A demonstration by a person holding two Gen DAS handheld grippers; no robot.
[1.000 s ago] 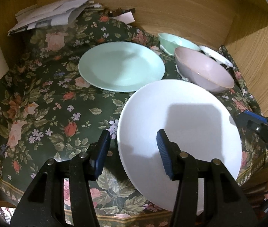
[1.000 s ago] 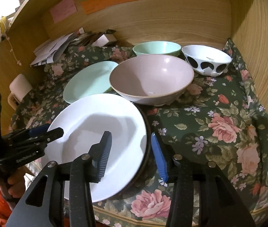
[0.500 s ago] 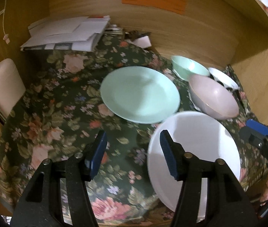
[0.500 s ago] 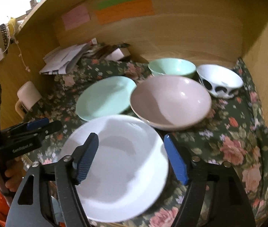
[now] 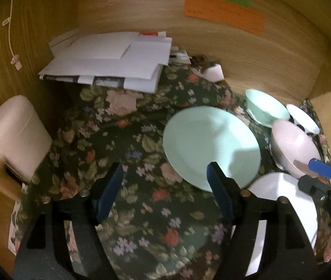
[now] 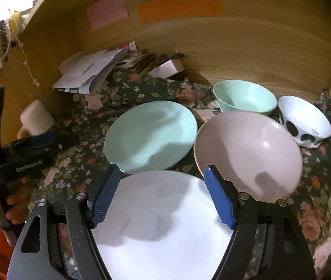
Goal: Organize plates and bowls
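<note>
left gripper (image 5: 163, 182): its jaws have just been opening and stand apart with nothing between them, over bare tablecloth (image 5: 142, 210) near the worktop's front edge.
right gripper (image 6: 160, 191): its jaws have just been opening too; they stand released above the white plate (image 6: 160, 221), not pressing on it.
white plate: lies flat at the worktop's front edge, seemingly reaching out over it.
green plate (image 6: 149, 135): just behind the white plate, nearer the middle of the worktop.
pink bowl (image 6: 247, 151): right of the green plate, its rim close to both plates.
green bowl (image 6: 244, 98) and spotted bowl (image 6: 305, 121): side by side in the worktop's back right corner.
risk, front edge: a nudge from either gripper could tip the white plate off the worktop.
risk, crowding: reaching for the green plate may knock the pink bowl, since their rims nearly meet.
risk, grip: smooth thin rims could slip from the jaws if caught shallow.
risk, cloth: dragging a dish could bunch the tablecloth and shift the others.
</note>
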